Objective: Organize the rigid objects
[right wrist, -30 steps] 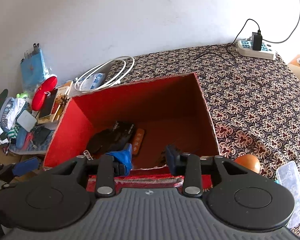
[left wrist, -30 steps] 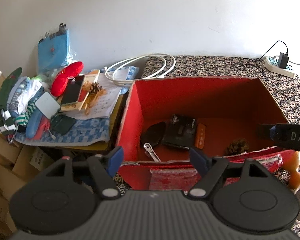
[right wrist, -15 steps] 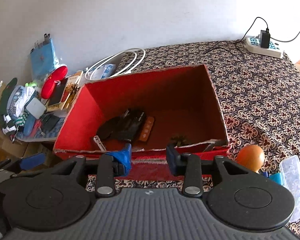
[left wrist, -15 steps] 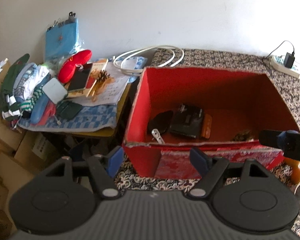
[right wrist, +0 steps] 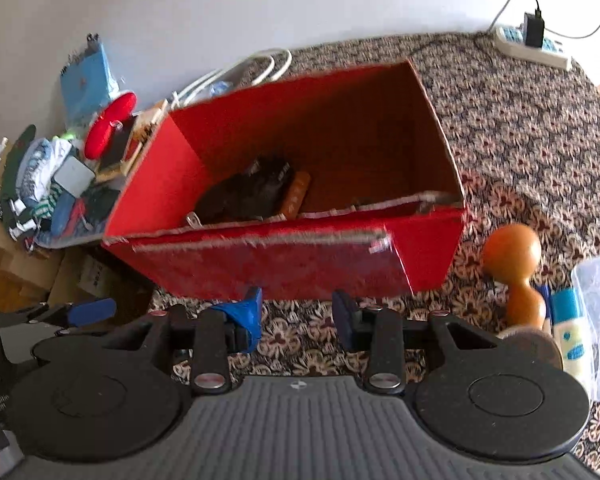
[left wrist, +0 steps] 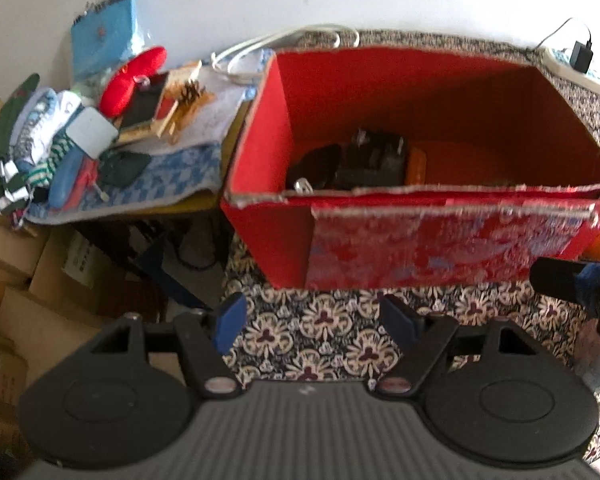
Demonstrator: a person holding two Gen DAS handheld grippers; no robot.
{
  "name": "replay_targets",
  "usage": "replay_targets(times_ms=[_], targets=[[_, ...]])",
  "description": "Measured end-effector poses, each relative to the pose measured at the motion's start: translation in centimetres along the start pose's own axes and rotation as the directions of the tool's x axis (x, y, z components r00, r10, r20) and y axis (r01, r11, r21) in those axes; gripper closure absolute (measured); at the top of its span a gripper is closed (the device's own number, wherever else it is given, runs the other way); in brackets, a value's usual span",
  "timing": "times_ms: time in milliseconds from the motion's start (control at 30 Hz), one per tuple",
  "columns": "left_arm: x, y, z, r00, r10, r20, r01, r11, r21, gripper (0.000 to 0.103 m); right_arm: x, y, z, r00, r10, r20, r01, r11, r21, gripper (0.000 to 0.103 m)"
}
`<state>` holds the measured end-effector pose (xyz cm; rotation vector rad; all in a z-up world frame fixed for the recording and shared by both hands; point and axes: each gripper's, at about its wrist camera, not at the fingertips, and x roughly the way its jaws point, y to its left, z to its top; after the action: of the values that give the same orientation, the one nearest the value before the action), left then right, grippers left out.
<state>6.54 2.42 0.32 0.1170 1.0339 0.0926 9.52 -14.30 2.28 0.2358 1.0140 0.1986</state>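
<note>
The left claw (left wrist: pixel 312 322) hangs over the patterned cloth of the counter (left wrist: pixel 312 340) with its blue pads far apart and nothing between them. The right claw (right wrist: pixel 297 312) also hovers over the cloth, pads parted by a narrower gap that holds only bare cloth; it grips nothing.

At 12 o'clock from both claws stands the red cardboard box (right wrist: pixel 268 260), open at the top, its torn near wall facing the cameras. Inside it, toward the left end, lie a dark black bundle (right wrist: pixel 248 194) and, just beside it at 3 o'clock, an orange bar (right wrist: pixel 296 198).

In the right wrist view, at 3 o'clock from the box, a wooden gourd-shaped piece (right wrist: pixel 514 264) rests on the cloth, near a clear plastic case (right wrist: pixel 598 320). A power strip (right wrist: pixel 534 44) sits at 1 o'clock, well apart. A cluttered side shelf (left wrist: pixel 100 148) with a red cushion (left wrist: pixel 132 80) lies at 10 o'clock.
</note>
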Motion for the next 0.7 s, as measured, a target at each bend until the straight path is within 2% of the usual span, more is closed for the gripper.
replay_targets(times_ms=[167, 300, 533, 700], targets=[[1.5, -0.4, -0.4, 0.998, -0.003, -0.068, 0.004, 1.000, 0.012, 0.021, 0.9, -0.8, -0.4, 0.999, -0.003, -0.048, 0.005, 0.999, 0.038, 0.081], [1.6, -0.5, -0.5, 0.996, -0.010, -0.084, 0.012, 1.000, 0.020, 0.021, 1.1, -1.0, -0.5, 0.998, 0.012, -0.064, -0.009, 0.998, 0.059, 0.081], [-1.0, -0.2, 1.3, 1.000, -0.017, -0.025, 0.018, 0.999, 0.026, 0.021, -0.2, -0.6, 0.5, 0.998, 0.056, -0.022, -0.055, 0.998, 0.040, 0.081], [-2.4, -0.3, 3.1, 0.999, -0.012, 0.038, 0.011, 1.000, 0.029, 0.021, -1.1, -0.3, 1.6, 0.998, 0.036, 0.052, -0.036, 0.999, 0.015, 0.081]])
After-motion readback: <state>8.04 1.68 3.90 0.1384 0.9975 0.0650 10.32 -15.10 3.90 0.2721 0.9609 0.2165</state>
